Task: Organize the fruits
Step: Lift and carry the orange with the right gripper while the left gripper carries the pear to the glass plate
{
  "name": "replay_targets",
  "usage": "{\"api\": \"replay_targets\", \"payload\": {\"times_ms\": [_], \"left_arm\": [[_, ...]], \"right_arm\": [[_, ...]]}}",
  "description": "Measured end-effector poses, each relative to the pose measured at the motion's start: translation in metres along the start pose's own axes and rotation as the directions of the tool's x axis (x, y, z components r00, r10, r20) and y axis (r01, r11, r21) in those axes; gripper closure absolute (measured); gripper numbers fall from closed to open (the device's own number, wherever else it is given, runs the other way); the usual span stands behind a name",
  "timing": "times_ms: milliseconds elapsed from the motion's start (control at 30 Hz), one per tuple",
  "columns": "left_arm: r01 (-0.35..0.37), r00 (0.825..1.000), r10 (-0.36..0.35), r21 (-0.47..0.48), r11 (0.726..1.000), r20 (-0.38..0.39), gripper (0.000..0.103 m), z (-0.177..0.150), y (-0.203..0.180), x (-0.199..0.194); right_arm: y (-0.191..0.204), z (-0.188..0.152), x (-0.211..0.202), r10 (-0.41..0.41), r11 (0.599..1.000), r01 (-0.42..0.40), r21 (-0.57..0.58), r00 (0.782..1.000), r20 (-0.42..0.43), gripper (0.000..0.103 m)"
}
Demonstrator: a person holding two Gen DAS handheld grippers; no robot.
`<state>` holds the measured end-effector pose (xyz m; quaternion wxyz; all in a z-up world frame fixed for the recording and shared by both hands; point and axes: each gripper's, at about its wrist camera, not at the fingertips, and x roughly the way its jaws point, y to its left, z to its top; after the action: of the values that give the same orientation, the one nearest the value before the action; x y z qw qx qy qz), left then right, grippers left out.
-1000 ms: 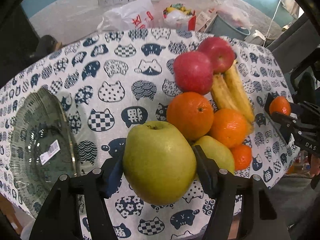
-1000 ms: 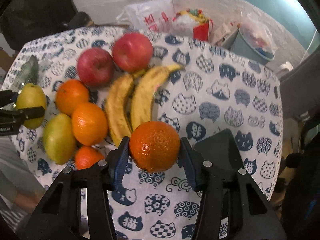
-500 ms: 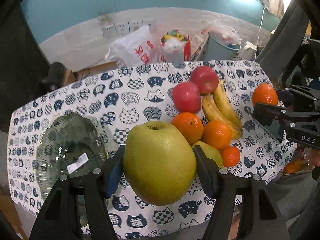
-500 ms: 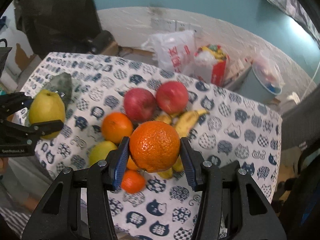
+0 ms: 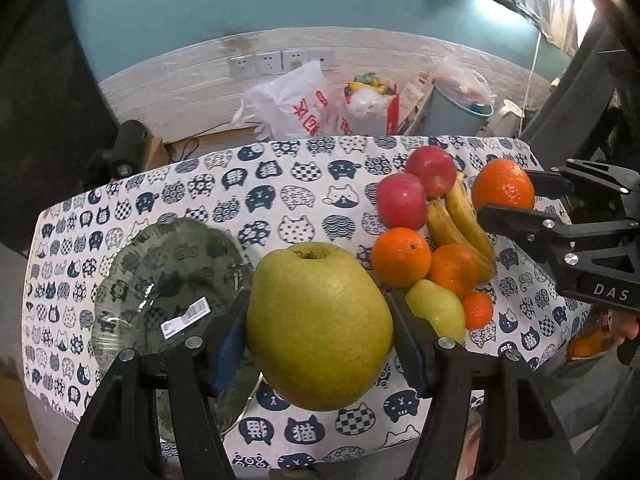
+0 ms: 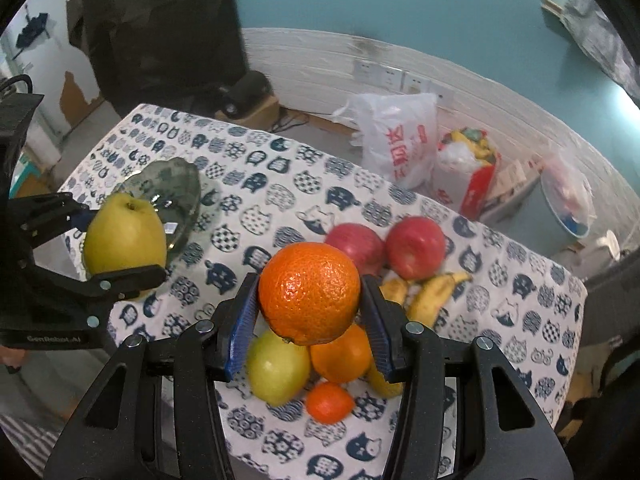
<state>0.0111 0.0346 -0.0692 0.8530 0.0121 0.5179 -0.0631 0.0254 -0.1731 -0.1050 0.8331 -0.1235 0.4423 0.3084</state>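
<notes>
The left tool [image 5: 320,332] grips a big green pear [image 5: 319,326] between its two blue pads, stem end up, lifted clear of the worktop [image 5: 280,200] with its cat-print cloth. Below and to the left of this tool lies a clear glass plate [image 5: 160,280] with a white barcode sticker; part of its rim is hidden behind the tool's left finger. To the right of the pear sits the pile of fruit — two red apples [image 5: 416,188], two bananas [image 5: 460,220], two oranges [image 5: 402,258], a small mandarin [image 5: 478,310] and a second green pear [image 5: 438,310] just beyond the right finger. The right tool [image 6: 310,308] is closed on an orange [image 6: 309,292], pads pressing its sides, and holds it in the air above that pile; from its own camera the fruit on the cloth shows directly beneath and beyond its fingers, with the left tool and its pear off to its left, in front of the glass plate. Past the far edge of the worktop — against the wall — stand a white plastic bag [image 5: 292,108] and a bin [image 5: 460,116].
</notes>
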Motion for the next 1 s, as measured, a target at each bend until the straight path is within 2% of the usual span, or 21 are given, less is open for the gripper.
{"api": "replay_targets", "payload": {"times_ms": [500, 867, 1000], "left_arm": [[-0.018, 1.000, 0.018, -0.121, 0.992, -0.006, 0.036, -0.017, 0.059, -0.004], [-0.058, 0.997, 0.047, -0.220, 0.974, -0.055, 0.036, -0.043, 0.111, 0.006], [-0.074, 0.995, 0.057, -0.242, 0.967, -0.076, 0.036, -0.053, 0.126, 0.012]], "right_arm": [[0.063, 0.038, 0.037, 0.079, 0.993, -0.081, -0.088, 0.996, -0.032, 0.054], [0.117, 0.059, 0.083, 0.159, 0.978, -0.173, -0.119, 0.980, -0.117, 0.054], [0.136, 0.061, 0.100, 0.163, 0.972, -0.185, -0.142, 0.975, -0.153, 0.054]]}}
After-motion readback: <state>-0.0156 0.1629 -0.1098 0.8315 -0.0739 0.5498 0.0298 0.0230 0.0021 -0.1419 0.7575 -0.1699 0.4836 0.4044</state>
